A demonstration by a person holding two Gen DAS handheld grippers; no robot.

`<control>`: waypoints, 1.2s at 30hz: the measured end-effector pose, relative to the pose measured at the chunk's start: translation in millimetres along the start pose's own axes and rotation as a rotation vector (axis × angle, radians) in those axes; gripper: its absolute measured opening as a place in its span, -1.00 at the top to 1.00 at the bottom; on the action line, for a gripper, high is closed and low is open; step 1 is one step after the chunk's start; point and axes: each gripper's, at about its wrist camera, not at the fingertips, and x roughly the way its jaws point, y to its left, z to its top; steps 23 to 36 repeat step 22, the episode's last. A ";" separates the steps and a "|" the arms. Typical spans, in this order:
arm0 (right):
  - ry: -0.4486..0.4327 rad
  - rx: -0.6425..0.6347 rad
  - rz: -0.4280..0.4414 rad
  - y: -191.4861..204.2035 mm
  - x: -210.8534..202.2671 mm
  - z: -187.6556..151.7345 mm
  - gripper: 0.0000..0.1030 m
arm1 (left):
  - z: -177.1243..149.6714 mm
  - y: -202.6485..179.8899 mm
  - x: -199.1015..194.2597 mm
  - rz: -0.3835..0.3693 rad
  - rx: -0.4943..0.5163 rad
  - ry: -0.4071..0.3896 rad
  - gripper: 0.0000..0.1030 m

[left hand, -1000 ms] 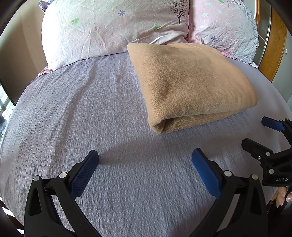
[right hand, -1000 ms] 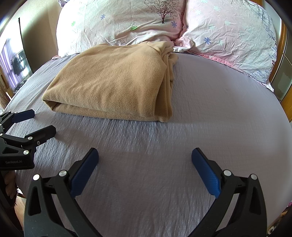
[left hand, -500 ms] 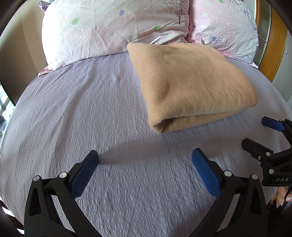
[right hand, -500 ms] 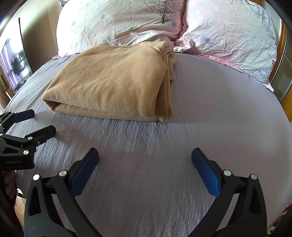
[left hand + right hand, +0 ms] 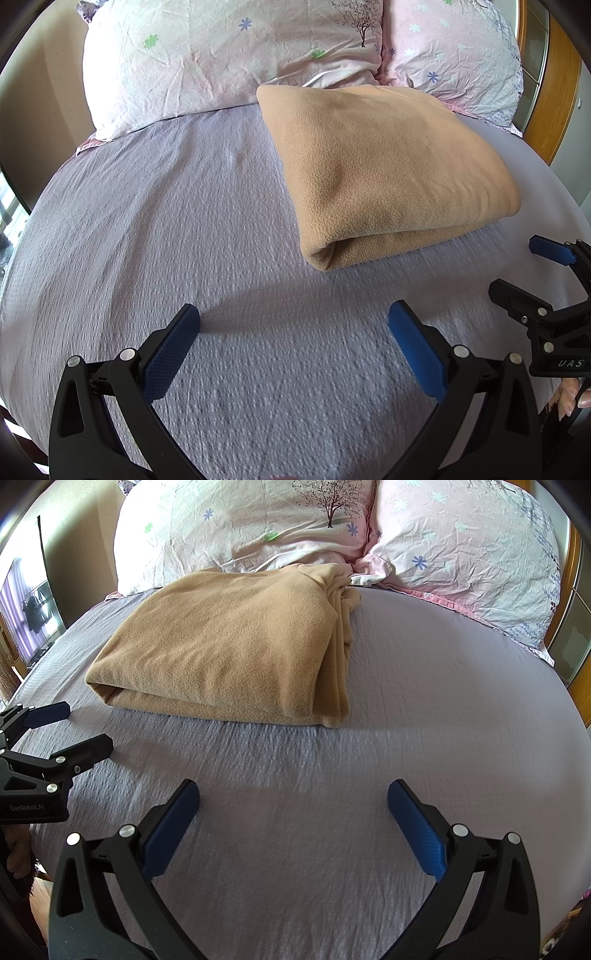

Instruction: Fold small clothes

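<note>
Nothing moved, folded tan fleece (image 5: 388,173) lengthwise toward pillows (image 5: 229,55), left gripper (image 5: 293,332) and right gripper (image 5: 293,808) both released

folded tan fleece (image 5: 391,166) on bed (image 5: 184,221), left gripper (image 5: 293,330) spread

"UAS" on the right claw (image 5: 532,271) body; "GenRobot.AI" on the left claw (image 5: 79,731) body.

You have a bed (image 5: 155,229) with a pale purple sheet. A folded tan cloth (image 5: 388,166) lies flat on it, near two flowery pillows (image 5: 258,528) at the far end, touching them.
</note>
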 end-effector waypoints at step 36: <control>-0.001 -0.002 0.001 -0.5 0.3 0.5 -0.97 | -2.7 -2.1 -2.0 0.006 -0.005 -0.019 -0.97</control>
